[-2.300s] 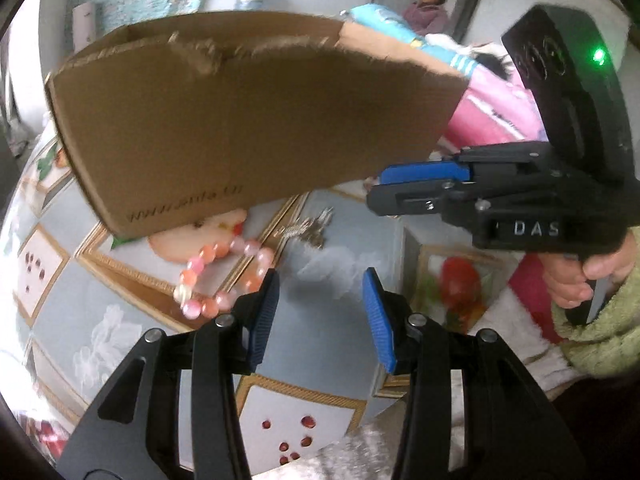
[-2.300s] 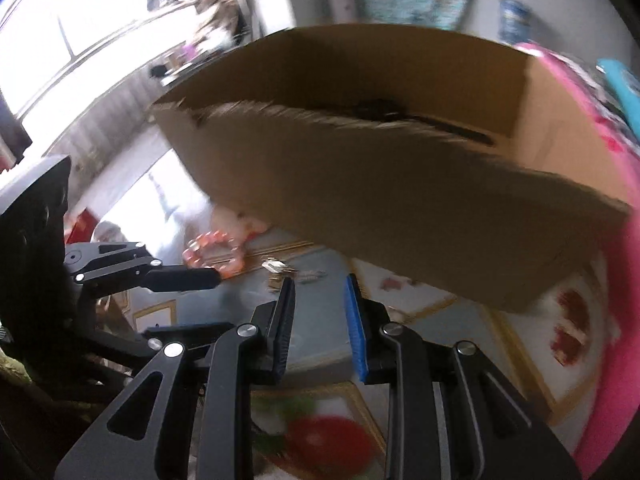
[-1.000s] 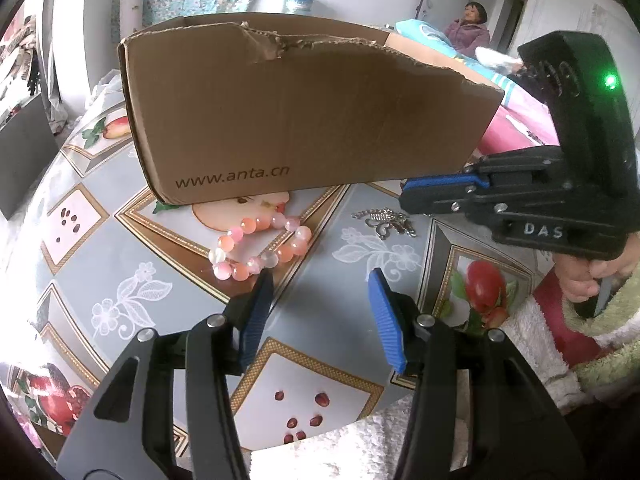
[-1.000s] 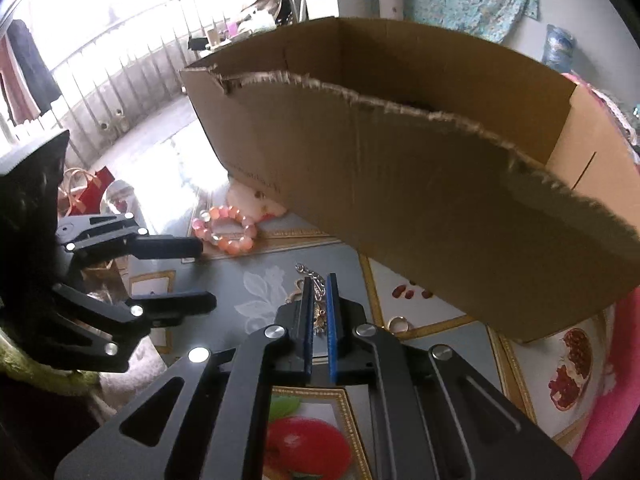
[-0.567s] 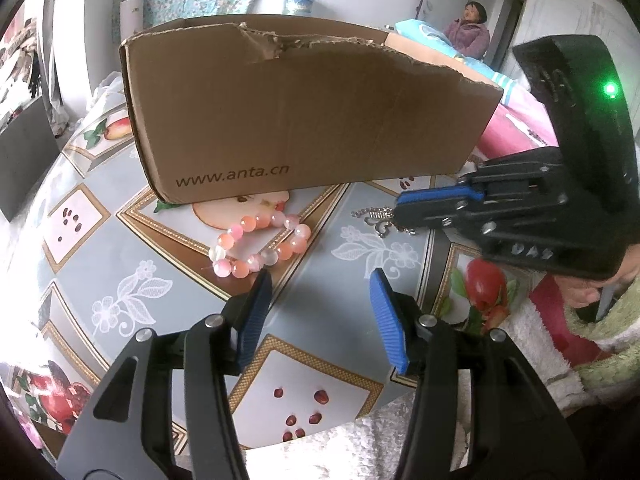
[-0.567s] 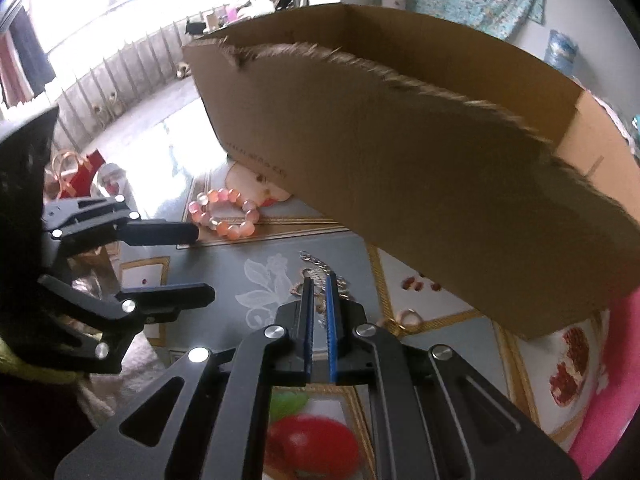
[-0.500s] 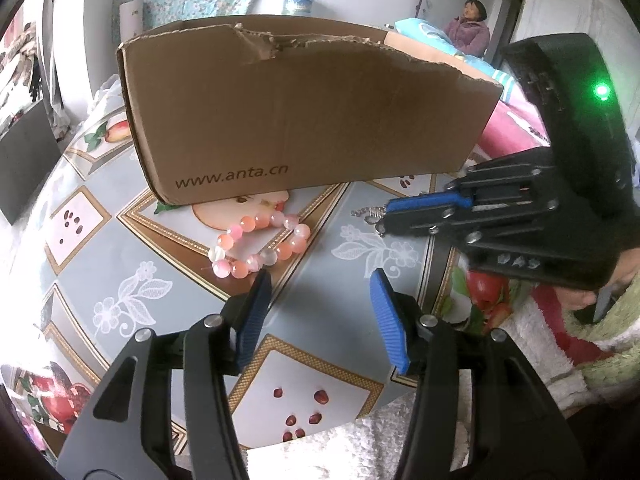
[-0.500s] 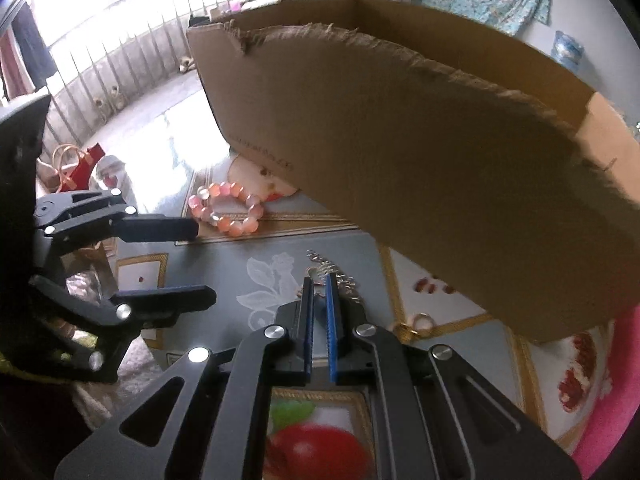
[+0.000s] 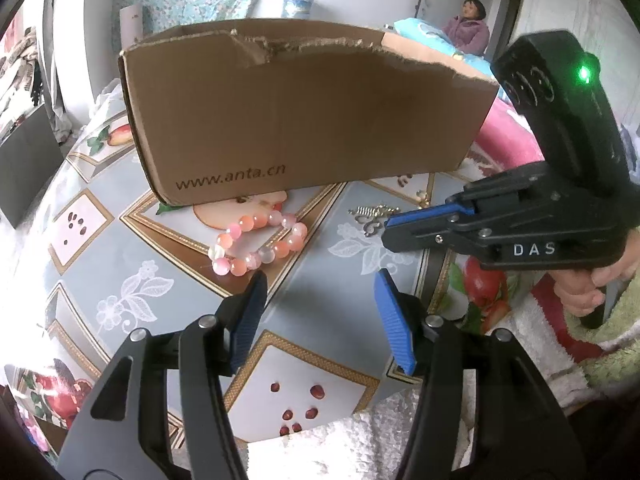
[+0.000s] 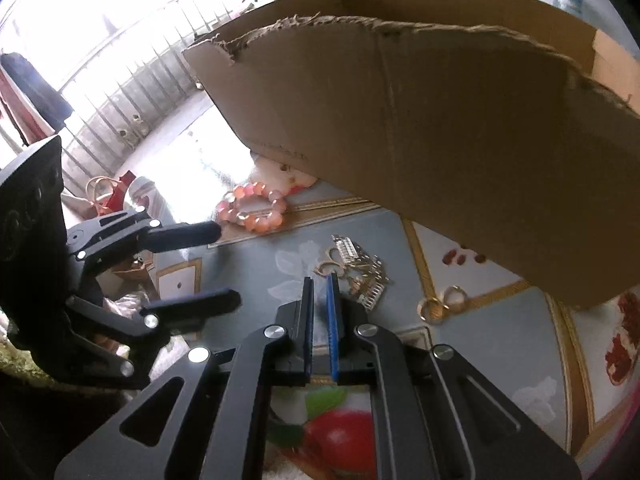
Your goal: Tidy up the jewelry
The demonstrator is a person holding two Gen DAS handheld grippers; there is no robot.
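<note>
A pink bead bracelet point(image 9: 256, 240) point(image 10: 252, 208) lies on the patterned tablecloth just in front of a torn cardboard box point(image 9: 304, 120) point(image 10: 460, 140). To its right lies a heap of silver and gold jewelry point(image 9: 372, 216) point(image 10: 356, 268), with gold rings point(image 10: 440, 304) further right. My left gripper point(image 9: 320, 308) point(image 10: 224, 264) hovers short of the bracelet, its jaws opening with nothing between them. My right gripper point(image 10: 320, 284) point(image 9: 386, 226) is shut, tips right at the near edge of the jewelry heap; nothing shows between its pads.
The box stands upright across the far half of the table point(image 9: 120, 248). A hand point(image 9: 580, 292) in a green sleeve holds the right gripper. White fleece point(image 9: 360, 440) covers the near table edge. A person point(image 9: 470, 24) sits far back beside pink bedding point(image 9: 504, 128).
The box, tilted in the air earlier, now stands on the table. My right gripper shut and dipped toward the jewelry heap. My left jaws spread slightly wider.
</note>
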